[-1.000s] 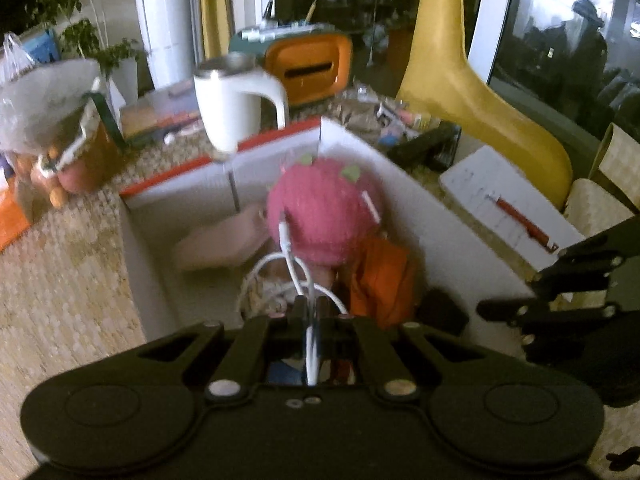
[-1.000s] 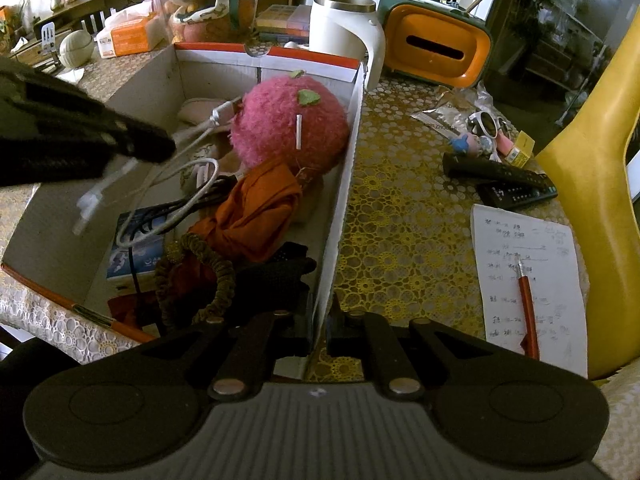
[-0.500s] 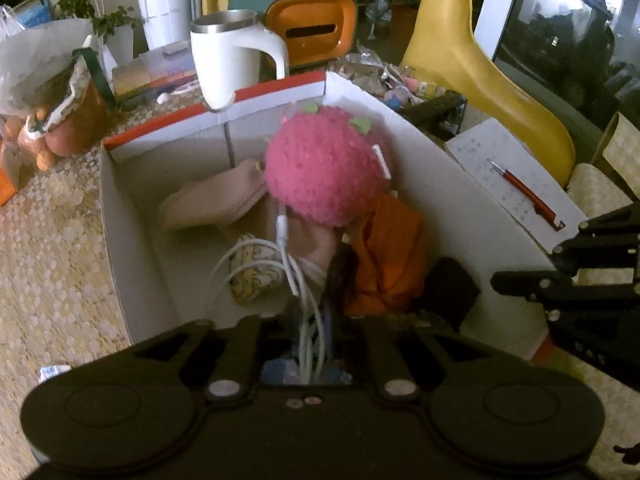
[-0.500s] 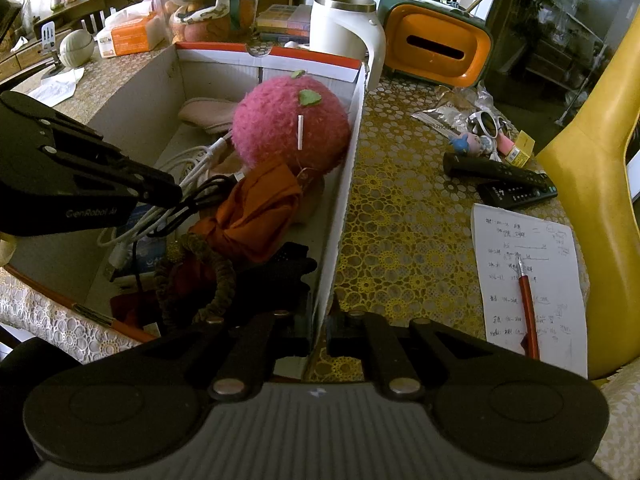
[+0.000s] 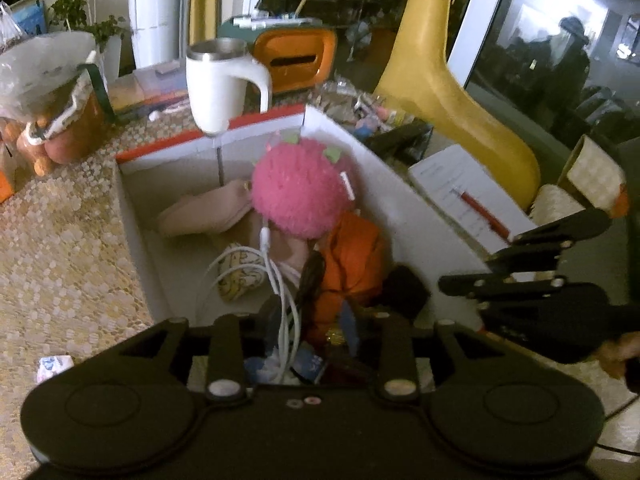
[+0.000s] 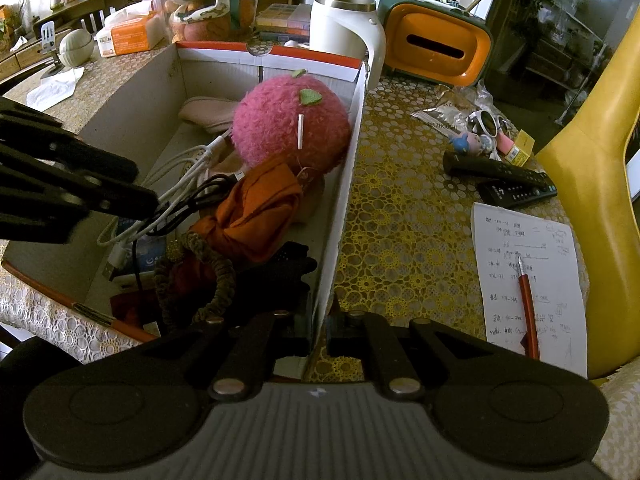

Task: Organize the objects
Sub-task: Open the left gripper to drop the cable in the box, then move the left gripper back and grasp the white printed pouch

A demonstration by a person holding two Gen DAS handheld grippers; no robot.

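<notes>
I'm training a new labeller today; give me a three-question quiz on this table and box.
1. True or false: the pink plush ball lies inside the cardboard box.
2. Which thing rests on the sheet of paper? A) remote B) red pen C) mug
3. Fill in: the right tool is shut on the box's ____.

Key: 1 true. 2 B, the red pen; the remote lies on the tablecloth and the mug stands behind the box. 3 wall.
</notes>
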